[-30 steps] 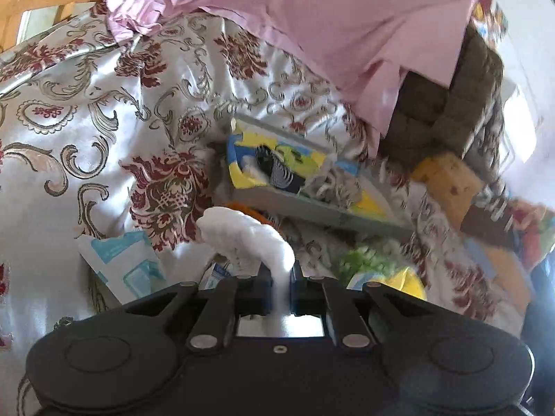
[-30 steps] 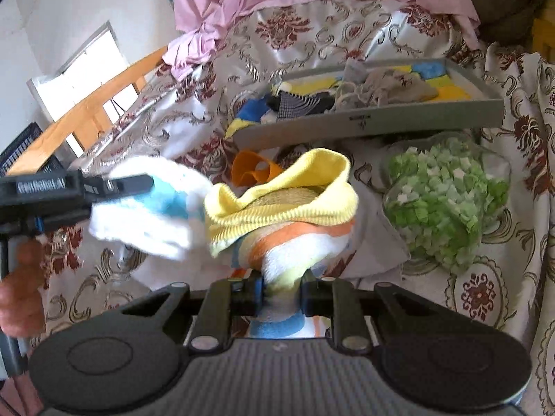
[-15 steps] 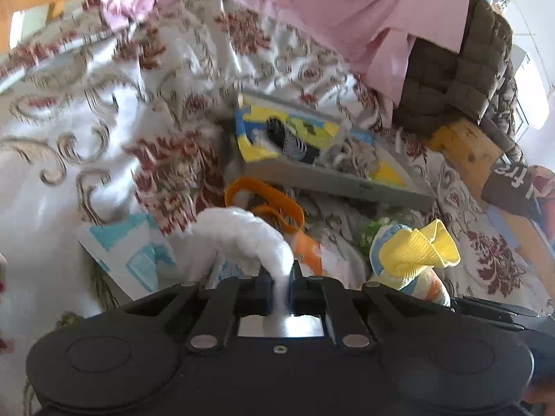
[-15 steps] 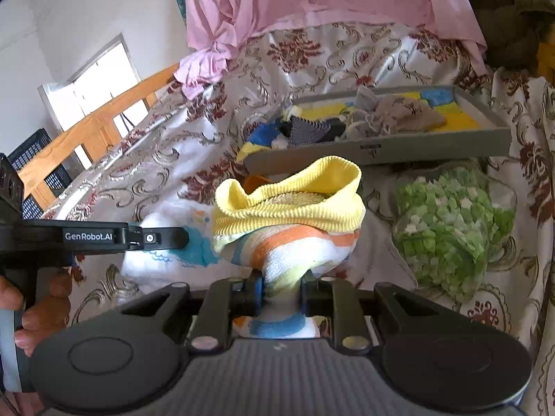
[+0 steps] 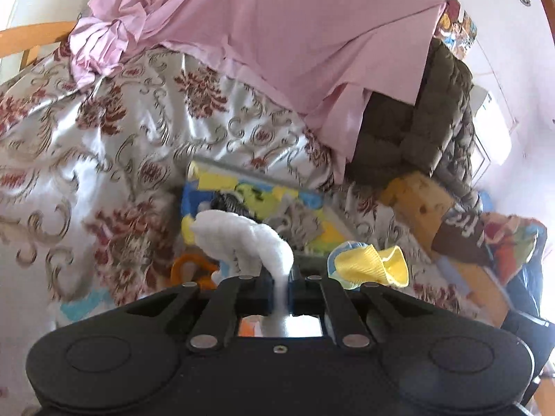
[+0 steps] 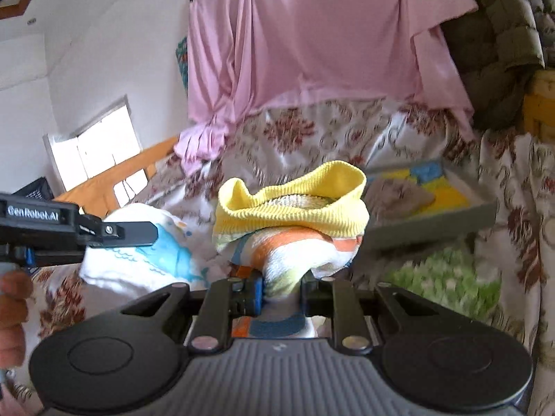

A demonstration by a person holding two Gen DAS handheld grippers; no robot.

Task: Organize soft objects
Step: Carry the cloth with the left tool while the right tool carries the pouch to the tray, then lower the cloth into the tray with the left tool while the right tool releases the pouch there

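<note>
the left gripper (image 5: 280, 286) pinches a thin edge of the white sock (image 5: 242, 239), and the right gripper (image 6: 280, 291) clamps the yellow-cuffed sock (image 6: 295, 222) — both held above the bed (image 5: 104, 131), before the grey tray (image 6: 433, 222). the white sock may slip out, because so little cloth is caught.

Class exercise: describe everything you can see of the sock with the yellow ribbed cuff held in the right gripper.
The yellow-cuffed sock is a soft knit, its wide ribbed cuff gaping open on top and showing a speckled inner weave. Below the cuff the body is white with orange, pale green and blue bands. It is bunched and lifted off the patterned bedspread, pinched low on its body by the right gripper. Nothing else appears to touch it. The left wrist view shows it too, blurred.
</note>
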